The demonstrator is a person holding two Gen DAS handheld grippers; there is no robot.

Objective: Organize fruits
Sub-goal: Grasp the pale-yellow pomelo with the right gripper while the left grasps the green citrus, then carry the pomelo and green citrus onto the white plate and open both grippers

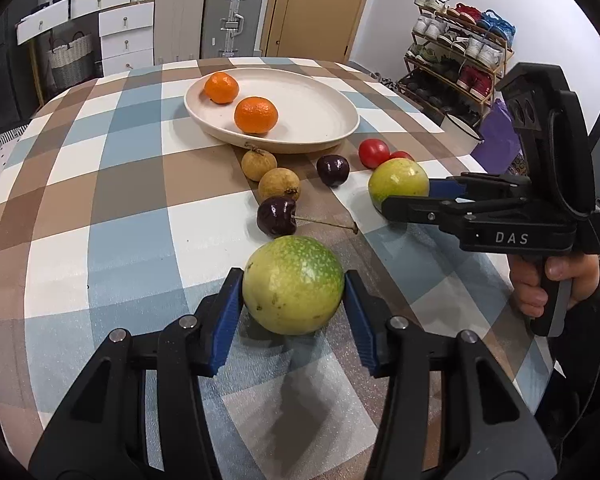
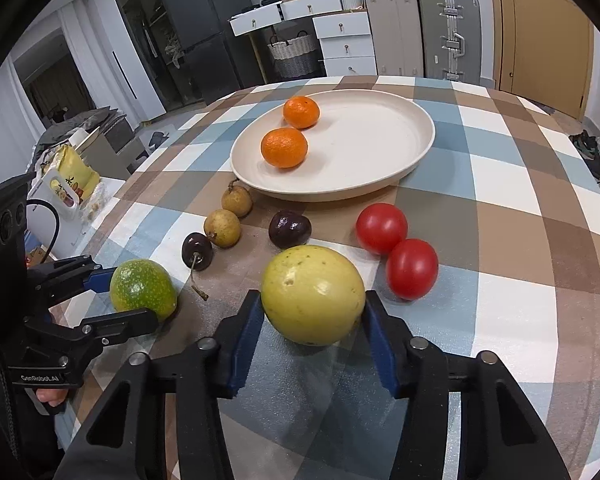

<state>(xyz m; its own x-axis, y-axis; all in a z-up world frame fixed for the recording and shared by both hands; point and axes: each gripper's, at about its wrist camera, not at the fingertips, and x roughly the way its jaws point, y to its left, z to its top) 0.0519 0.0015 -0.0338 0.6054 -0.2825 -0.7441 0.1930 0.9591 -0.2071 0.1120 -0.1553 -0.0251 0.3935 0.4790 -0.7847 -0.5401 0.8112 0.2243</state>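
Your left hand-held gripper (image 1: 294,286) clamps the green fruit (image 1: 293,285) near the table's front edge; your right hand-held gripper (image 2: 312,300) clamps the yellow fruit (image 2: 313,295) beside it. Next, lift both toward the plate (image 2: 380,184).

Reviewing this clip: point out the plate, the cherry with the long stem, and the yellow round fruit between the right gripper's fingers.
plate (image 2: 380,148), right wrist view, bare inner floor.
cherry with the long stem (image 1: 276,216), left wrist view, dark body.
yellow round fruit (image 2: 313,295), right wrist view, middle of its skin.
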